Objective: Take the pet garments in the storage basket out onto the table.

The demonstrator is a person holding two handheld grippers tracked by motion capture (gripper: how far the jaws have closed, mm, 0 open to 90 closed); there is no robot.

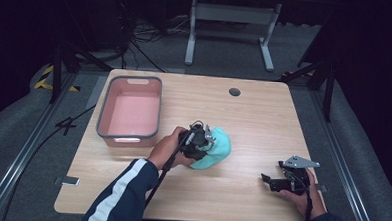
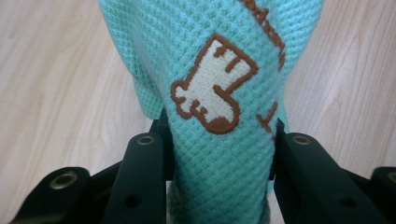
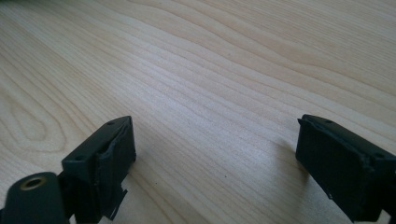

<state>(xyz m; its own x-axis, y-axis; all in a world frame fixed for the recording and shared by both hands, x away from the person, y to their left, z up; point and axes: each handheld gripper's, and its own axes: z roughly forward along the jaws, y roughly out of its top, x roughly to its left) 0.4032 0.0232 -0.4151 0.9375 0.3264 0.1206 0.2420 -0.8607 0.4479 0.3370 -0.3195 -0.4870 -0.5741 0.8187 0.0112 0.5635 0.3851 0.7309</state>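
Right now the green cloth (image 2: 210, 70) is pinched between the two black jaws of the left gripper (image 1: 198, 142). It sits near the middle of the wooden table (image 1: 263, 118), just beside the pink bin (image 1: 130, 112). The jaws squeeze it from both sides, so it bunches up into a tall hump. That tight hold is probably so the cloth can be picked up, maybe to go into the bin close by.

The cloth is soft and bumpy, with tiny squares all over like a waffle. A cream shape with brown stitching (image 2: 212, 86) is sewn on it, and more brown stitching runs near the top edge.

The right gripper (image 1: 281, 182) rests low over the table, well apart from the cloth. Its jaws stand wide apart with bare wood between them. It looks like it is just waiting.

The bin is a box with round corners, a grey rim and nothing inside. The table is pale wood with wavy lines, smooth and flat.
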